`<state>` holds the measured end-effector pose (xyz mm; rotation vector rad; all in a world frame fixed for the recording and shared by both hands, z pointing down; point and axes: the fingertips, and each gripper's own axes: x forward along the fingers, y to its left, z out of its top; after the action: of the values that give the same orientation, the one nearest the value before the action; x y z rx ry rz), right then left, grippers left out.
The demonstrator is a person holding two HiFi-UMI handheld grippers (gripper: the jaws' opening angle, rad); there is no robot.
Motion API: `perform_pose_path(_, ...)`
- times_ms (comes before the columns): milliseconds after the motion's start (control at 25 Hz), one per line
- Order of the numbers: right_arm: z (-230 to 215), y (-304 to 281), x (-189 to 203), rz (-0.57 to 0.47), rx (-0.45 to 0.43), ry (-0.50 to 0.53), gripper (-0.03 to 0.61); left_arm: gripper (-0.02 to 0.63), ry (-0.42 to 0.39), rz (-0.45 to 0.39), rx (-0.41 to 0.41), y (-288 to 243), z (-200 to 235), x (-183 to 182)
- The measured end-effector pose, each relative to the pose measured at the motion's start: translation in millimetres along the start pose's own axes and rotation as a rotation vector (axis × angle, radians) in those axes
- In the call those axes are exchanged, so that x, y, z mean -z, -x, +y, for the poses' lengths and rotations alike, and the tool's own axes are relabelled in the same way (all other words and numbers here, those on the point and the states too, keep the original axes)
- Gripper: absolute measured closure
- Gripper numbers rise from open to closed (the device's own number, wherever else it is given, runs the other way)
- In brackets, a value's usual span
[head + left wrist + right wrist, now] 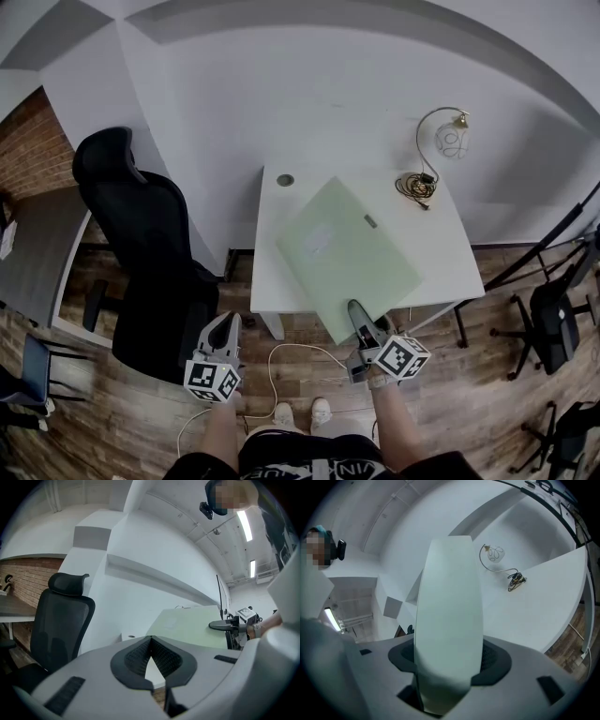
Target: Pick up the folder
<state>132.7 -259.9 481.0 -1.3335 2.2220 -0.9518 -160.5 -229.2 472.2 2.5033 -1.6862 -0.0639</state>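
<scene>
A pale green folder [347, 244] lies slantwise on the white desk [450, 253], its near corner sticking out past the front edge. My right gripper [361, 319] reaches level over that corner with one jaw above the sheet. In the right gripper view the folder [450, 611] runs edge-on between the jaws of the right gripper [449, 663]; dark pad shows on both sides, so the jaws stand open around it. My left gripper [223, 330] hangs left of the desk, apart from the folder, holding nothing. In its own view the left gripper [150, 639] has its tips touching, with the folder [197, 625] beyond.
A black office chair [150, 244] stands left of the desk, close to my left gripper. A small globe lamp [450, 136] and its coiled cable [417, 185] sit at the desk's far right corner. A white cord [281, 361] trails on the wooden floor by the person's feet.
</scene>
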Motion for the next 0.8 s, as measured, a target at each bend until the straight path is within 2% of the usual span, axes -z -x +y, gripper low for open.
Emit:
perform_pose_path(320, 6.1, 2.7, -14.3, -0.013, 0.009, 0.094, 0.285, 0.6, -0.005, -0.016, -0.003, -1.6, 1.5, -12.3)
perform_pose_path(800, 16.8, 2.7, -32.5, -0.058, -0.012, 0.139, 0.285, 0.6, -0.023, -0.045, -0.01, -2.0, 5.4, -34.0)
